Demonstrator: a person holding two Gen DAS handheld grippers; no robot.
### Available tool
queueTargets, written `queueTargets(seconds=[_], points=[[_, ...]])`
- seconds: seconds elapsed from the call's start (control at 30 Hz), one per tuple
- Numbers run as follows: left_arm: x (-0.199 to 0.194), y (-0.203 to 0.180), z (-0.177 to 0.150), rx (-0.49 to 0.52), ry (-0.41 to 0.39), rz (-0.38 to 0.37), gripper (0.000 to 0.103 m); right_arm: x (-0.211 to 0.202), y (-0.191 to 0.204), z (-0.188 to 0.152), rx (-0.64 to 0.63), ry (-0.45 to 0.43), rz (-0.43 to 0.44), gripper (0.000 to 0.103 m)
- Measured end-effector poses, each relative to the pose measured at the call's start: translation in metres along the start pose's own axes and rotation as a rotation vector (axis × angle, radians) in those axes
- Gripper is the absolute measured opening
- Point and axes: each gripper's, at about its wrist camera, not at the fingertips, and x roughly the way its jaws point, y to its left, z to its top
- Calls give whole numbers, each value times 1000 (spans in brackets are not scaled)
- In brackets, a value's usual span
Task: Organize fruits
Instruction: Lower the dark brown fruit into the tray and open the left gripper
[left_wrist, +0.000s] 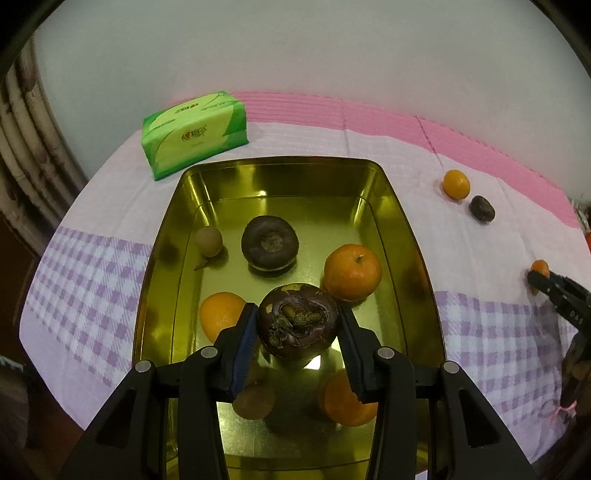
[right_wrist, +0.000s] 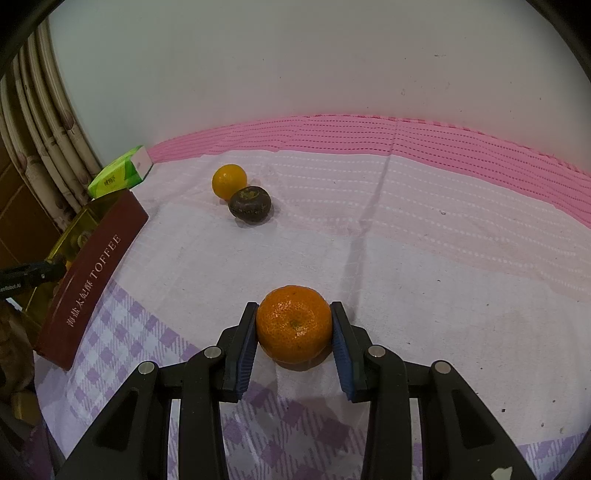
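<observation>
Gold-lined tin (left_wrist: 402, 236), open, red-brown outside and lettered TOFFEE, set on checked tablecloth (left_wrist: 480, 350) toward its left edge. Inside, on the floor: small tan longan-like fruit (left_wrist: 208, 240) near left wall; dark mangosteen (left_wrist: 270, 244) mid-floor, just beside it; mandarin (left_wrist: 352, 272) near right wall; second mandarin (left_wrist: 221, 314) by left wall, partly hidden behind a finger; two more fruits nearer the camera, one orange (left_wrist: 345, 402), one brownish (left_wrist: 255, 400), both partly hidden.

Left gripper (left_wrist: 298, 323): over the tin, blue pads clamped on either side of a mangosteen (left_wrist: 298, 325), stem scar facing the camera; contact with the tin floor not discernible.

Right gripper (right_wrist: 294, 325): pads pressed on a mandarin (right_wrist: 294, 324) resting on the cloth, well right of the tin.

Outside the tin, toward the far pink edge of the cloth: orange fruit (right_wrist: 229, 181) and dark mangosteen (right_wrist: 249, 204), touching. Green tissue pack (left_wrist: 195, 133) at far left corner, just beyond the tin.
</observation>
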Motion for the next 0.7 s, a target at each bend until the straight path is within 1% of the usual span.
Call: queueTargets(seconds=[0.3, 0.57, 0.63, 0.7], points=[[-8, -7, -2, 49, -30, 25, 45, 1, 1, -1, -14, 3, -16, 35], [-20, -9, -5, 45, -47, 36, 46, 0, 3, 0, -22, 6, -27, 35], [-24, -9, -6, 42, -51, 43, 47, 0, 4, 0, -29, 7, -35, 35], [-27, -9, -7, 38, -49, 52, 52, 1, 7, -1, -41, 10, -51, 35]])
